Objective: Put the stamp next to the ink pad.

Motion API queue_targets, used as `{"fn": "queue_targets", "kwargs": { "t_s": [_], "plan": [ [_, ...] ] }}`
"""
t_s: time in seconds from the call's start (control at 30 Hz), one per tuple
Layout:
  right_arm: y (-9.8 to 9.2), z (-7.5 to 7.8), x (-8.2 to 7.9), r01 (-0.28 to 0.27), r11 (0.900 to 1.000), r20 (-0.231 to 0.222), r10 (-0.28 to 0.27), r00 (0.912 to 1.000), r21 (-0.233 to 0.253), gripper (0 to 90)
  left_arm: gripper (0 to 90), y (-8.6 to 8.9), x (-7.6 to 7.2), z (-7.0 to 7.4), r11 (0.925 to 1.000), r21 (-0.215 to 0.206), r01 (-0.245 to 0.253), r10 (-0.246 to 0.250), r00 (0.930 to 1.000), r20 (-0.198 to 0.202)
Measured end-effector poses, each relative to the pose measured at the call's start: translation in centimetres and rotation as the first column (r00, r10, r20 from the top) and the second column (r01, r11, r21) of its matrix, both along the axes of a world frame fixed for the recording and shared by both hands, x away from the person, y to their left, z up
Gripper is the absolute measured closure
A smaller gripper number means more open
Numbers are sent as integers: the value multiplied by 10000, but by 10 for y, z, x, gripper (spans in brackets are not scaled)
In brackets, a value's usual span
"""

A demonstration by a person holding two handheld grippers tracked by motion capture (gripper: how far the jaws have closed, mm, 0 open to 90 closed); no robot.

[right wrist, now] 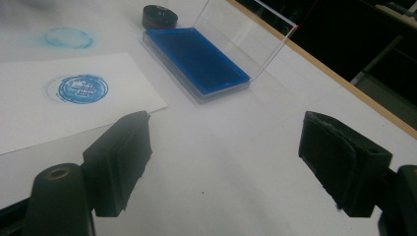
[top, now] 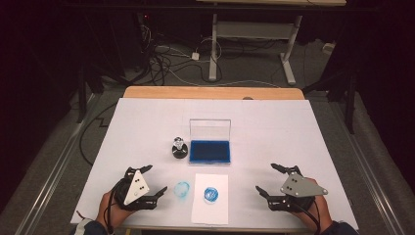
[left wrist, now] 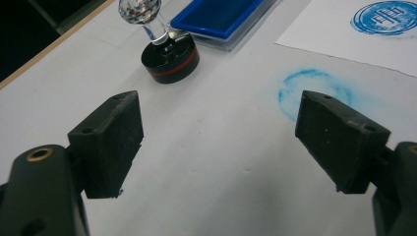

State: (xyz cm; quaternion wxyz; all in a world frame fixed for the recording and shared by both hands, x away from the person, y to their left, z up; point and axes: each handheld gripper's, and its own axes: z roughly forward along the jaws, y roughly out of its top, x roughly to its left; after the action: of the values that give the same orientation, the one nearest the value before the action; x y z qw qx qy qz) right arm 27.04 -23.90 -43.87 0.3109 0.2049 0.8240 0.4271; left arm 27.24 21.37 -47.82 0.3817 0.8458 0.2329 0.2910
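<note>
A round black stamp (top: 179, 149) with a clear faceted knob stands upright left of the blue ink pad (top: 210, 151), whose clear lid stands open. In front lies a white paper sheet (top: 210, 208) bearing a round blue stamp print (top: 211, 194). A fainter blue ring smudge (top: 182, 189) marks the table cover left of the sheet. My left gripper (top: 155, 179) rests open near the front left, the stamp (left wrist: 169, 56) and smudge (left wrist: 314, 91) ahead of its jaws. My right gripper (top: 266, 178) rests open at the front right, facing the ink pad (right wrist: 196, 61) and the print (right wrist: 82, 88).
The white cover (top: 147, 127) spans the table, with a wooden edge (top: 210, 92) showing at the far side. Beyond stand a desk frame and cables on the floor. A hand holds each gripper at the near edge.
</note>
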Motion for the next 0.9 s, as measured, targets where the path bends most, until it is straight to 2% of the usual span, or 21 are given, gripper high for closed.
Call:
{"fn": "queue_targets", "kwargs": {
  "t_s": [0.9],
  "plan": [
    [-3, 1, 2, 2, 10000, 3, -2, 10000, 66, 201, 175, -2, 2, -1, 9999, 118, 38, -36, 9999, -115]
  ]
}}
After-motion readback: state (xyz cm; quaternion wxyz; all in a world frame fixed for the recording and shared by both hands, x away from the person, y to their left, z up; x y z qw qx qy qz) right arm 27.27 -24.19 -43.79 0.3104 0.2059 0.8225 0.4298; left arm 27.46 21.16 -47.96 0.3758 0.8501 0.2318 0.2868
